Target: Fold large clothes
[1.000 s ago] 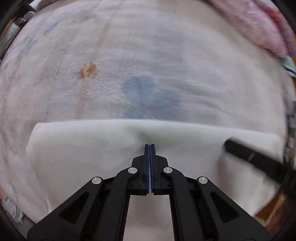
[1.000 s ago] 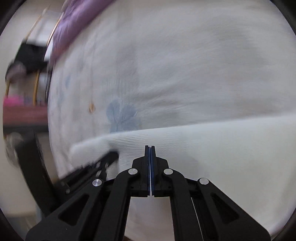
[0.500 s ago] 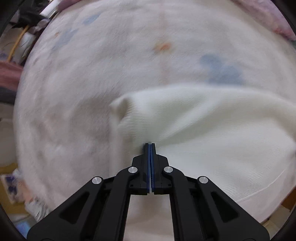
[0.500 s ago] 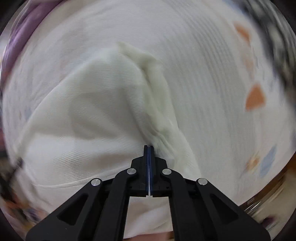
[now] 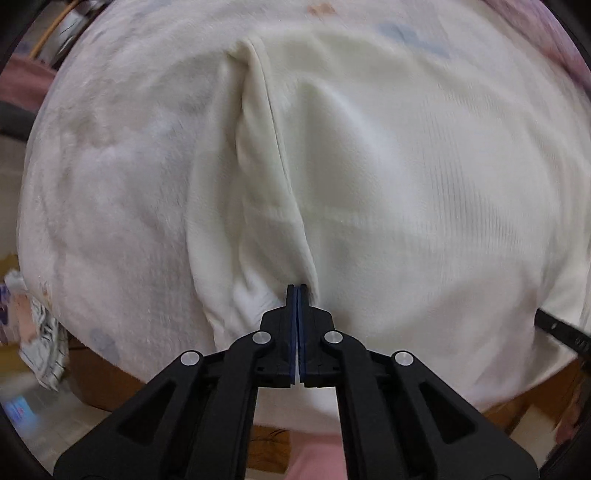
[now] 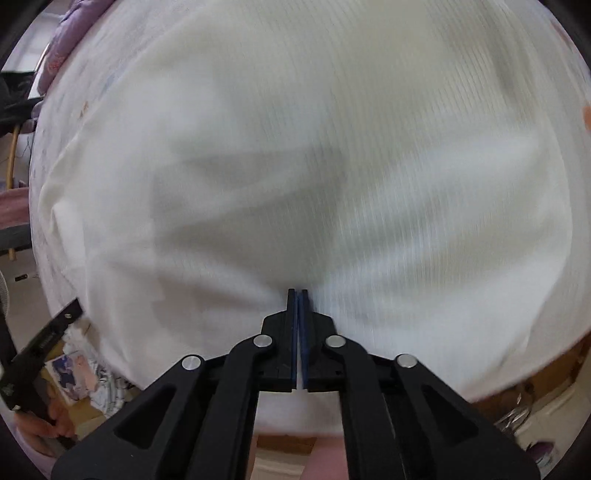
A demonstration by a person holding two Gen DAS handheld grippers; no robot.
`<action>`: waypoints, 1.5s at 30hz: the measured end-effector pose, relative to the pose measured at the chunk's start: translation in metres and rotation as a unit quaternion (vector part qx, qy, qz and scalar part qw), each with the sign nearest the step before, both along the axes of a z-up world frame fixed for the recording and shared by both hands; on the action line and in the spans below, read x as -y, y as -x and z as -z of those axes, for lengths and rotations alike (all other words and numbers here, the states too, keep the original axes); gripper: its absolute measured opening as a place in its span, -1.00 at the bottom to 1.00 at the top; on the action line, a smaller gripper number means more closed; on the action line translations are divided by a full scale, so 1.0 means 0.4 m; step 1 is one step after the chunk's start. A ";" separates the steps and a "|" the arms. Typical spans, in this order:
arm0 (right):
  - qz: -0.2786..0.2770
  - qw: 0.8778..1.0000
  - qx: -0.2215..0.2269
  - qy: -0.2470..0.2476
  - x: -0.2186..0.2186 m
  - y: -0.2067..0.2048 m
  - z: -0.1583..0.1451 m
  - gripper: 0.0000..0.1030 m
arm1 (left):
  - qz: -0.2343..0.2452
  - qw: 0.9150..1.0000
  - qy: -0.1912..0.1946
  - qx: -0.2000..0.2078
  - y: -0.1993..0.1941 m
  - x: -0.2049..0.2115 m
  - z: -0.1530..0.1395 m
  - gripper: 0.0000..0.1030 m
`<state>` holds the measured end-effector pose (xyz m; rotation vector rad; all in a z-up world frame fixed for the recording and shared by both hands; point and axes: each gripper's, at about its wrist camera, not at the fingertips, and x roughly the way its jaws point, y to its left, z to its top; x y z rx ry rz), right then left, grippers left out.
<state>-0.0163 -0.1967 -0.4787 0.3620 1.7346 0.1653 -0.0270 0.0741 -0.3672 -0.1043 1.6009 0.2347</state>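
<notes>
Cream ribbed knit garment (image 5: 424, 177) lies spread over a fuzzy white blanket (image 5: 110, 184) with faded blue and orange prints; the blanket covers a bed with a brown wooden frame (image 5: 107, 384) showing under its near edge. From my feed, left gripper (image 5: 296, 291) has its jaws closed on the garment's near edge, right where a long raised fold runs away from the tips. Right gripper (image 6: 297, 295) likewise has its jaws pinched shut on the cloth's near edge; from that camera the garment (image 6: 295, 166) fills almost the whole view, blurred.

Each gripper shows in the other's camera: right one as a black bar at the far right edge of the left view (image 5: 561, 330), left one at lower left of the right view (image 6: 44, 339), with the person's hand (image 6: 40, 428) under it.

Room: pink bedding (image 5: 554, 44) at the far right of the bed, purple bedding (image 6: 77, 22) at far left in the right view. Pale floor with a crumpled patterned cloth (image 5: 44, 343) and scattered clutter (image 6: 81, 373) left of the bed. Pink fabric at bottom centre of both views, can't tell what it is.
</notes>
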 end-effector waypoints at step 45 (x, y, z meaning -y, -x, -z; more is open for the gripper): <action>-0.050 0.992 -0.112 -0.040 -0.100 0.079 0.045 -0.97 | 0.089 0.985 0.112 -0.092 0.060 0.215 0.058 -0.96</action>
